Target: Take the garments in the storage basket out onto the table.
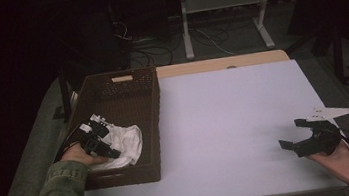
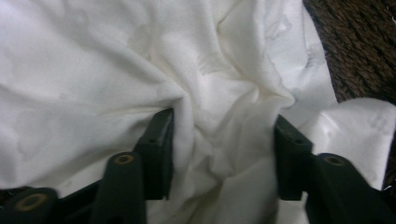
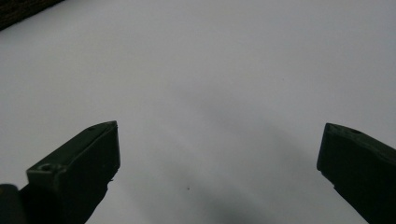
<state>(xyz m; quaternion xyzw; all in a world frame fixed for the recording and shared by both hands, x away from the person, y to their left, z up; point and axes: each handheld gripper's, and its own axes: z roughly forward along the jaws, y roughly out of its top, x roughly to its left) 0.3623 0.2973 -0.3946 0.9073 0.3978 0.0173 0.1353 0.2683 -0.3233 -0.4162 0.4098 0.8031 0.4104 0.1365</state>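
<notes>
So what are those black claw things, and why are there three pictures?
A person holds a gripper in each hand, like big tongs. One picture looks down from above the table. The other two come from little cameras riding on the grippers, so you see their black jaws poking up from the bottom. The left gripper is inside a brown basket, and a bunch of white cloth sits squeezed between its jaws. The right gripper rests over the bare table with its jaws wide apart, holding nothing.
</notes>
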